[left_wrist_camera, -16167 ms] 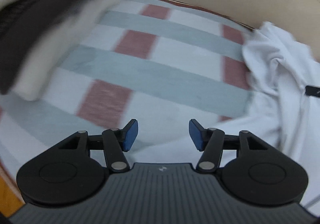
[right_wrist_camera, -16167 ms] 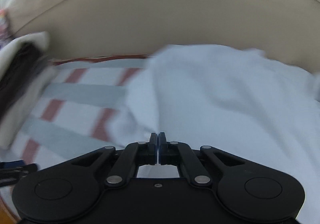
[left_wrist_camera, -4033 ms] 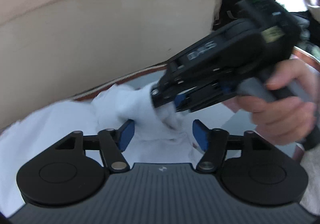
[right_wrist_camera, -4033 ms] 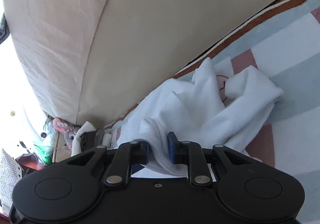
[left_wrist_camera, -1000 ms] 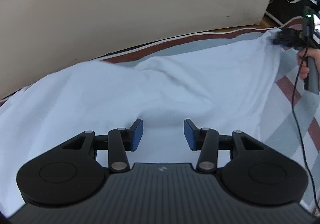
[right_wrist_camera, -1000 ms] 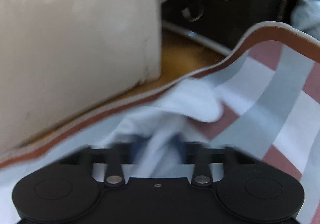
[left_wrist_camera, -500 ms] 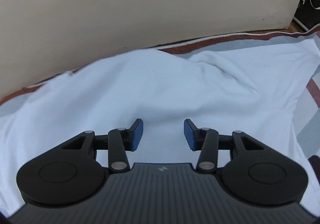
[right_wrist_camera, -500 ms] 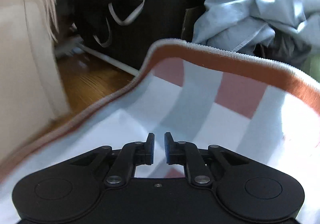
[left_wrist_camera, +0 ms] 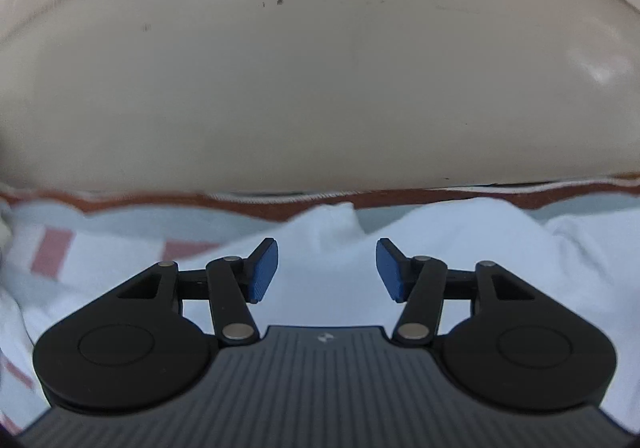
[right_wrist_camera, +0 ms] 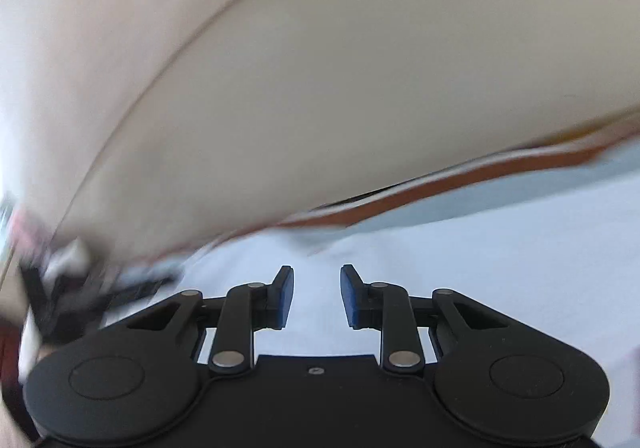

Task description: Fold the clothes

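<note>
We hold both claws released over the white garment [left_wrist_camera: 328, 280] spread on the striped blanket [left_wrist_camera: 52, 248], cloth directly under the left claw [left_wrist_camera: 326, 270] and right claw [right_wrist_camera: 316, 296], rumpled far edge ahead.

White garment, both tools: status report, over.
Left tool open, empty, over the white garment. Right tool open, empty, same cloth below. Garment spread but rumpled on the striped blanket, not folded. Nothing in the way.
</note>
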Available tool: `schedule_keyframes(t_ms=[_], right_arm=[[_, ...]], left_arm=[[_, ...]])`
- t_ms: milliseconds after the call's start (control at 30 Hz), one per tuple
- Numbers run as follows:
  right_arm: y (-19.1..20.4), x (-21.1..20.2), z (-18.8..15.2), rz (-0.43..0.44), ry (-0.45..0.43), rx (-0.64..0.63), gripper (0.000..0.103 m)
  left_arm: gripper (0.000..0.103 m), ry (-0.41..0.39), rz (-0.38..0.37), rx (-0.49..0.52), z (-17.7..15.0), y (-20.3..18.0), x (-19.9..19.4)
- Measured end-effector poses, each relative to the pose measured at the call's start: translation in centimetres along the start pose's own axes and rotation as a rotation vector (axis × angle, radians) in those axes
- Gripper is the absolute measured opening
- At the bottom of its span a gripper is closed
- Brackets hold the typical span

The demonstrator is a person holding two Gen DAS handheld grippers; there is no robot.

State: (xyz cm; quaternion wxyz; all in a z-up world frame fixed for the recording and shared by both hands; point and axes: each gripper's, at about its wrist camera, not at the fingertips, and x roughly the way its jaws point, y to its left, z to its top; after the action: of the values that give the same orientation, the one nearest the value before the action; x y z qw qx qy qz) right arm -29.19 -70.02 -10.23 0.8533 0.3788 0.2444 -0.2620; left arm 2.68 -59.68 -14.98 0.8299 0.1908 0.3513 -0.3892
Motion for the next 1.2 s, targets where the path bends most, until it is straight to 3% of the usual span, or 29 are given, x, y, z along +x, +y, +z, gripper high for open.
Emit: schedule_keyframes(t_ms=[67,133,300,400,433,533,600,633,667,733,867,1033,1200], right_arm=[[1.2,0.6,-0.4,-0.024,-0.012,-0.137,0.033],[1.2,1.0,-0.7,-0.041,-0.021,-0.213,0.047],[-5.7,1.1,-0.2,-0.038,-0.024,-0.04,0.048],[-6.9,0.8,0.1,-0.034,-0.023,0.01,0.051],[-7.1,0.7,0.2,-0.033,-0.022,0.023,0.051],[-7.9,0.3,0.5,-0.028,-0.02,0.065,0.05],[-7.3,0.1,0.4,-0.053,-0.005,0.021,0.05],[-6.9,0.1,0.3,-0.063,0.003,-0.004,0.05],[-6.6,0.1,0.2,-0.067,0.01,-0.024,0.05],[-6.4,0.2,0.3,-0.065,0.01,-0.016,0.05],[-6.2,0.3,0.8,-0.055,0.004,0.024,0.05],[-5.7,0.5,1.2,-0.034,-0.012,0.045,0.05],[-3.2,1.6,0.1,0.01,0.044,-0.071,0.05]], left_arm=[[0.063,-0.005,-0.021,0.094,-0.8,-0.4,0.2],[0.063,0.027,-0.037,0.191,-1.4,-1.7,0.8],[0.063,0.03,-0.134,0.266,-0.7,-4.3,1.9],[0.071,0.055,-0.087,0.293,0.4,-5.9,4.1],[0.082,0.067,-0.064,0.343,0.5,-6.6,4.8],[0.083,0.042,-0.016,0.482,0.4,-7.8,6.0],[0.058,0.062,-0.081,0.448,0.7,-7.2,5.8],[0.016,0.076,-0.121,0.413,0.8,-6.8,5.6],[0.007,0.084,-0.158,0.374,0.9,-6.3,5.3],[0.007,0.053,-0.209,0.282,0.7,-5.2,3.7],[0.007,-0.033,-0.324,0.21,-2.0,-3.8,-1.1],[0.007,-0.013,-0.39,0.174,-5.9,-3.2,-5.0],[0.007,0.06,-0.456,0.205,-10.1,-4.1,-4.8]])
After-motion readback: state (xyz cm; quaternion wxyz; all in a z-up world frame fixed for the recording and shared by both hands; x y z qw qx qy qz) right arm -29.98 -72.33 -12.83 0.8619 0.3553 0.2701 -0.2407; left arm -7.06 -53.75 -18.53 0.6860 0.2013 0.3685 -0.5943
